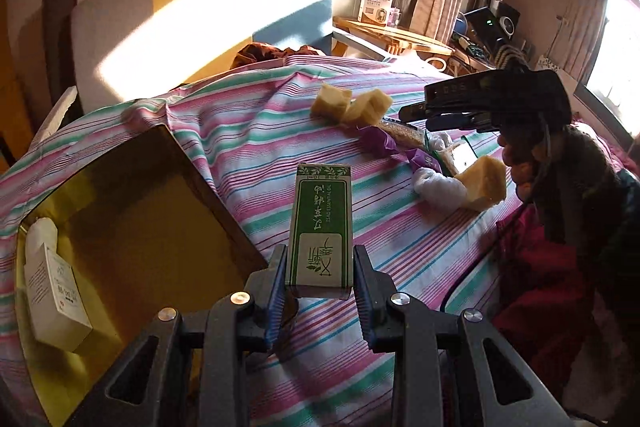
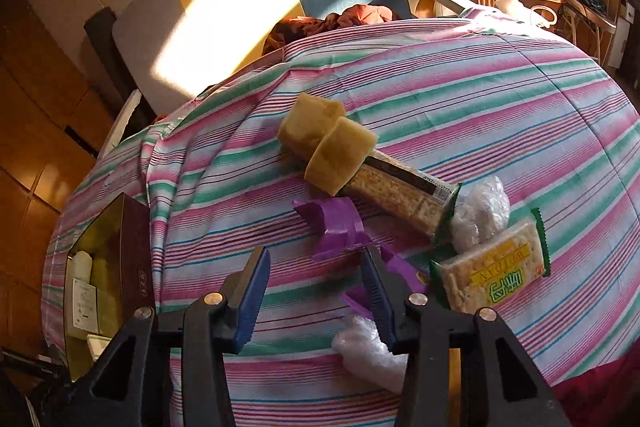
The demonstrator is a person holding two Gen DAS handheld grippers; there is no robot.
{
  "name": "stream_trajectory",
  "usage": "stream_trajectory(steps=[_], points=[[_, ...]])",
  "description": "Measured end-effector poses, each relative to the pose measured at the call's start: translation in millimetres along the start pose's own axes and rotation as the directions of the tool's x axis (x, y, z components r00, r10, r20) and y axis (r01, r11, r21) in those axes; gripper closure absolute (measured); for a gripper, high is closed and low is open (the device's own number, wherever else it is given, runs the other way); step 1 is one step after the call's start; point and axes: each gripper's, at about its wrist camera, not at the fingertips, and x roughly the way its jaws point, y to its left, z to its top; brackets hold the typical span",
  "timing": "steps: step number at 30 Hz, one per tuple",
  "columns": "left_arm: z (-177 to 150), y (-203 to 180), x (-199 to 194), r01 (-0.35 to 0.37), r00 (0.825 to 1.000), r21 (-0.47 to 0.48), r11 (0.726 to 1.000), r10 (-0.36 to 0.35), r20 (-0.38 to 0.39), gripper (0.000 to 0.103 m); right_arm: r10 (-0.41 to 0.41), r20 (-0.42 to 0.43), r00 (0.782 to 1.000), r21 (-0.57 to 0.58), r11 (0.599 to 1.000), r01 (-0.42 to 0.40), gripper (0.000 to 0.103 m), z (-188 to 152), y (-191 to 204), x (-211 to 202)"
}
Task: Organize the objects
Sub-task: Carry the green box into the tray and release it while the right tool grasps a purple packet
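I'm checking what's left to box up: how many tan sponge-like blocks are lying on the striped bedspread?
3. Two tan sponge-like blocks lie together further along the striped bedspread; a third lies nearer, beside the white plastic wrap. Others may be hidden.

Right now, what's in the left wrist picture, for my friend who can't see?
The left gripper pinches a tall green-and-white cardboard box above a pink-and-green striped bedsheet. An open brown box sits left; yellow sponge blocks lie ahead.
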Motion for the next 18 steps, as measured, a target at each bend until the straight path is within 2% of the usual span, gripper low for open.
stream_trajectory(steps=[7, 11, 12, 14, 18], points=[[-17.4, 36.4, -32.0, -0.053, 0.998, -0.098, 0.994, 0.056, 0.027, 0.072, -0.128, -0.119, 0.985, -0.021, 0.992, 0.126, 0.053, 21.7, 3.1, 61.8], [-32.9, 63.1, -48.5, -0.108, 0.994, -0.171, 0.979, 0.112, 0.016, 0.072, -0.131, -0.125, 0.983, -0.011, 0.991, 0.131, 0.053, 24.2, -6.0, 78.0], [-37.1, 70.1, -52.8, -0.124, 0.992, -0.192, 0.973, 0.129, 0.012, 0.072, -0.123, -0.119, 0.985, -0.012, 0.992, 0.122, 0.054, 24.3, -8.2, 80.6], [-46.2, 84.1, -61.6, -0.163, 0.986, -0.232, 0.959, 0.168, 0.002, 0.072, -0.104, -0.126, 0.987, -0.025, 0.995, 0.101, 0.064, 20.8, -10.9, 87.9], [-64.1, 115.1, -80.3, -0.237, 0.97, -0.331, 0.913, 0.243, -0.022, 0.072, -0.129, -0.114, 0.985, -0.095, 0.988, 0.118, 0.069, 17.8, -3.0, 89.6]])
